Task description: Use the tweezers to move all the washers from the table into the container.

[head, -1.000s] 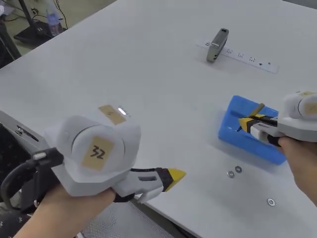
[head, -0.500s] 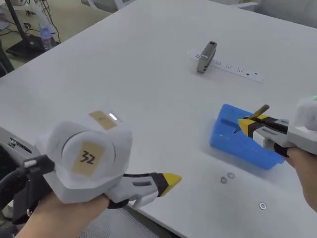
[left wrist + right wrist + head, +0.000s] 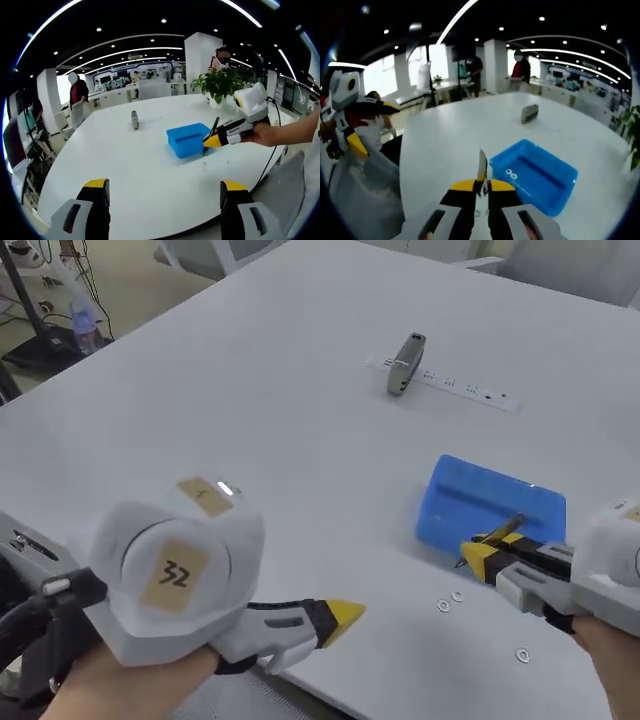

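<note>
The blue container (image 3: 490,502) sits right of centre on the white table (image 3: 250,400); two washers (image 3: 510,173) lie inside it. Three loose washers (image 3: 443,606) (image 3: 457,596) (image 3: 523,654) lie on the table just in front of it. My right gripper (image 3: 475,556) is shut on the tweezers (image 3: 505,531), which slant down past the container's near edge, above the loose washers. The left gripper view shows these tweezers (image 3: 212,132) beside the container (image 3: 187,140). My left gripper (image 3: 345,615) hovers at the table's near edge with its jaws wide apart and nothing between them.
A white power strip (image 3: 455,388) lies at the far side, with a grey block (image 3: 403,363) standing on its left end. The table's near edge runs close under both grippers. People stand in the room beyond the table.
My right gripper has drawn back with the tweezers from over the container to its near side, lower and closer to the loose washers. The left gripper has held its place.
</note>
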